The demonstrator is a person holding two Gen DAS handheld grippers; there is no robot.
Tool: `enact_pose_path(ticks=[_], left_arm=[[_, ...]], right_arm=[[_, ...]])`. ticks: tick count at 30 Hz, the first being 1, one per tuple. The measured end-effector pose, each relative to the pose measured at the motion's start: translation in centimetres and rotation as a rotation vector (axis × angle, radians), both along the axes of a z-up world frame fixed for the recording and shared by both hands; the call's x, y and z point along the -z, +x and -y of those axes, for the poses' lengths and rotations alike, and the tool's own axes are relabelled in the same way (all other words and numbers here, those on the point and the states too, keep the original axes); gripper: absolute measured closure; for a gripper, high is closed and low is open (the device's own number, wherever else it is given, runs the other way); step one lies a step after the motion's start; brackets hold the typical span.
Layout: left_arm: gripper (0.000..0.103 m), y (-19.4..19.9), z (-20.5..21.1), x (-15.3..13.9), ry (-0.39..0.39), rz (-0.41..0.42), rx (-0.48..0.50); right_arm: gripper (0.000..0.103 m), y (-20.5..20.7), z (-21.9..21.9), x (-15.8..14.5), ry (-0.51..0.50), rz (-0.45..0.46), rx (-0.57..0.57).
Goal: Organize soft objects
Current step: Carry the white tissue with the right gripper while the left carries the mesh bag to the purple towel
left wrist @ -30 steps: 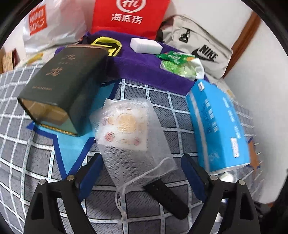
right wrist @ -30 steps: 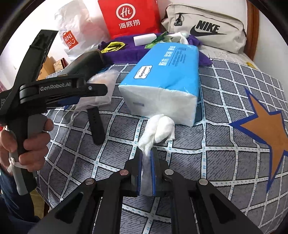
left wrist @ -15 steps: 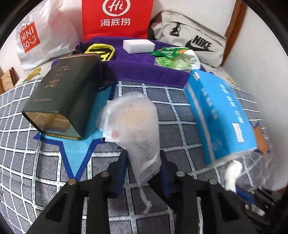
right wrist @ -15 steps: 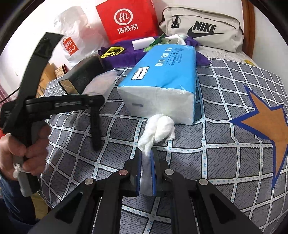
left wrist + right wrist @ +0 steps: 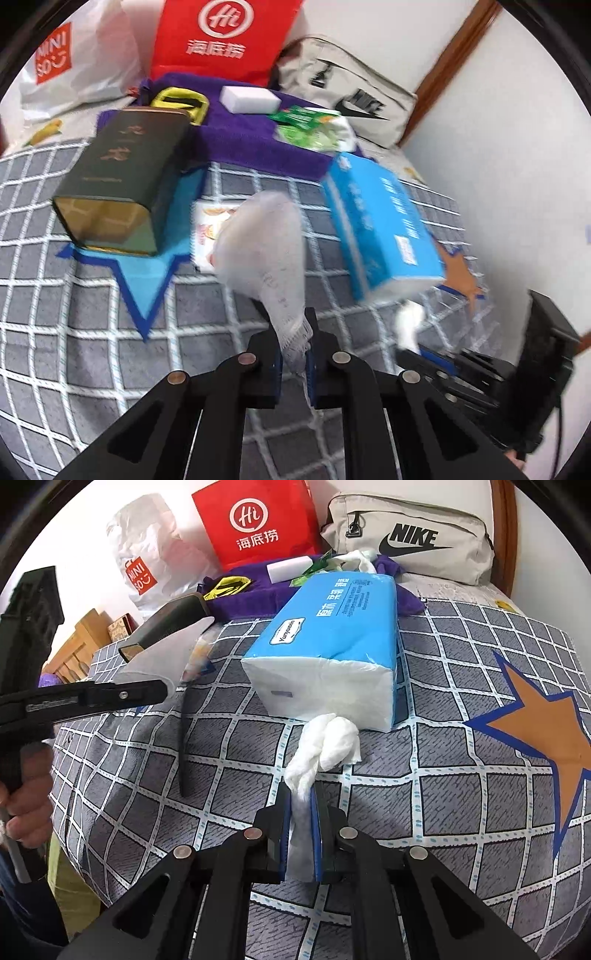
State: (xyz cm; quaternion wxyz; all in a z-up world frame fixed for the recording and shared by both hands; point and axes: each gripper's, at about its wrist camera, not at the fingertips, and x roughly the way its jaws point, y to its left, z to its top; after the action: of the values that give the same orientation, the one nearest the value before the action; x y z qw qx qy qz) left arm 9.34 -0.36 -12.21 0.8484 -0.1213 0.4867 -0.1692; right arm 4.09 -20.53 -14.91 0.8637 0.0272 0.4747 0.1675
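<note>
1. Two soft things are in hand at once: a white mesh bag and a twisted white tissue, each pinched at its near end.
2. Left gripper: jaws pressed together on the mesh bag's neck; the bag stretches up and away from the fingers, its long axis in line with them, its far end over a patterned packet on the bed.
3. Right gripper: clamped on the tissue, which runs straight ahead into the end of the blue tissue pack.
4. Beside the bag lies a dark tin; behind, a purple towel.
</note>
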Motion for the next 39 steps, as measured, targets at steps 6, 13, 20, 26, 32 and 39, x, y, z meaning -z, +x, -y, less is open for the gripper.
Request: enact_pose_path(ticks=[6, 13, 20, 26, 32, 39], left_arm=[[0.093, -1.2, 0.8, 0.0, 0.031, 0.012, 0.039], [0.094, -1.7, -0.3, -1.0, 0.027, 0.043, 0.017], [0.094, -1.7, -1.0, -2.2, 0.026, 0.075, 0.001], [0.094, -1.8, -1.3, -3.5, 0.024, 0.109, 0.006], [0.094, -1.1, -1.5, -4.5, 0.040, 0.133, -0.009], [0.094, -0.1, -2.1, -5.9, 0.047, 0.149, -0.022]], right_arm=[[0.092, -0.2, -0.4, 0.1, -0.007, -0.002, -0.006], [0.092, -0.5, -0.1, -0.5, 0.001, 0.013, -0.004], [0.092, -1.0, -0.3, -2.6, 0.020, 0.068, -0.028], [0.092, -1.3, -0.8, -4.6, 0.033, 0.110, -0.065], [0.092, -0.6, -1.4, -6.7, 0.022, 0.160, -0.078], [0.092, 1.6, -1.5, -8.8, 0.018, 0.191, -0.078]])
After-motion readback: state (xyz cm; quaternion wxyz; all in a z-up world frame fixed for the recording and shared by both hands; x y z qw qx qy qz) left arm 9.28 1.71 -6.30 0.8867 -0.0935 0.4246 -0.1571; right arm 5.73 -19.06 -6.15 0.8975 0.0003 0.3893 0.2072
